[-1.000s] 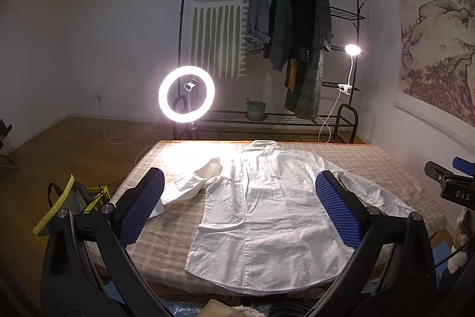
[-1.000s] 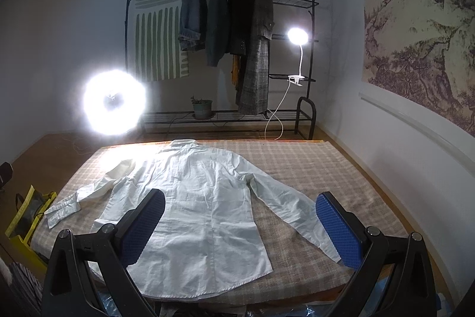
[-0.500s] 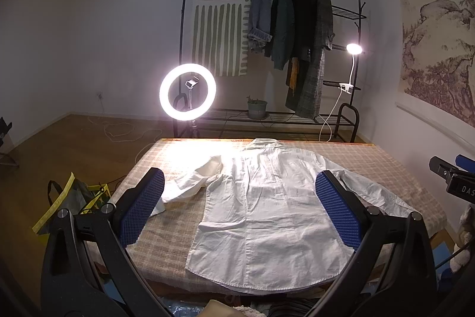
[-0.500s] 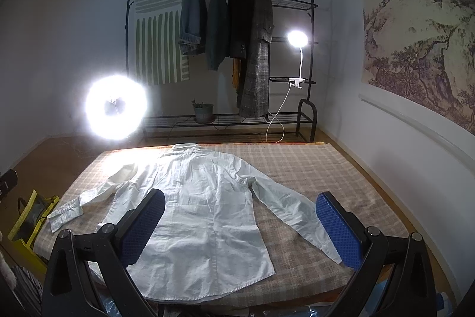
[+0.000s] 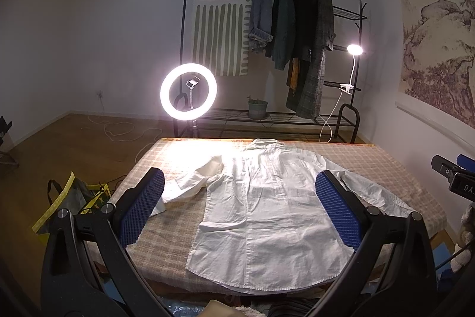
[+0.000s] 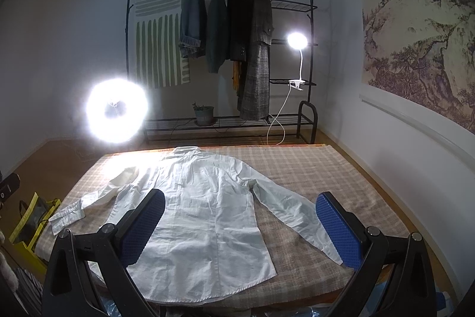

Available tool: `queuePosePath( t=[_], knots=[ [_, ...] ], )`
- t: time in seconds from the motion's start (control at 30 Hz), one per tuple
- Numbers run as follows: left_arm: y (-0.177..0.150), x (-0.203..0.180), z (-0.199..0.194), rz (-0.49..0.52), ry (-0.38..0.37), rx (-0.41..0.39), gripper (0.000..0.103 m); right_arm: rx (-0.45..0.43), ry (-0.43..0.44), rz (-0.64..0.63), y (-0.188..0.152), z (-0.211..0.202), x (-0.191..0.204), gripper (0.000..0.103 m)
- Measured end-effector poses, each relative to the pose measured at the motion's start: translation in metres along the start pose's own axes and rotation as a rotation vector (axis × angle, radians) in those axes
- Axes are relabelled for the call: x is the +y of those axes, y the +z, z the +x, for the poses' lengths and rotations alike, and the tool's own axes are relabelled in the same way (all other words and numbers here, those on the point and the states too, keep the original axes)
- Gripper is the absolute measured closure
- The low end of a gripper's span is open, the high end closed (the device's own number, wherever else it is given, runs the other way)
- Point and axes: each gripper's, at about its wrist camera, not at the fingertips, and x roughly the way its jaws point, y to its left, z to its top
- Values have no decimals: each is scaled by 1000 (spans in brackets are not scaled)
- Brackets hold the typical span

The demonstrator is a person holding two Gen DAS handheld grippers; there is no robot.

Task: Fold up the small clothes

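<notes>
We see the white shirt flat on the checked table | yellow-trimmed bag — contents unreadable | left gripper and right gripper both spread wide, empty — hem cut off.

A: The white shirt is looking like thin, creased cotton, matt.
B: And the table is wearing coarse checked cloth. At twelve o'clock the rack is showing black matt metal.

The dim room is lit by a ring light, blown out to glare in the right wrist view, and a clip lamp, while fisheye corners darken.
</notes>
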Motion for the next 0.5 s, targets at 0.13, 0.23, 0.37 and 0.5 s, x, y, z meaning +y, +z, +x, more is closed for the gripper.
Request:
queuePosePath(
  t=[0.13,0.23,0.37,0.5],
  knots=[
    [-3,1,2,3,6,-4,0,-1,0,1,1,0,0,0],
    [-5,2,3,8,11,-8,0,-2,0,0,0,0,0,0],
    [-5,4,4,6,16,-7,0,-2,1,1,0,-1,-1,0],
    [-1,10,8,2,29,-8,0,2,-3,1,1,1,2,0]
  ],
)
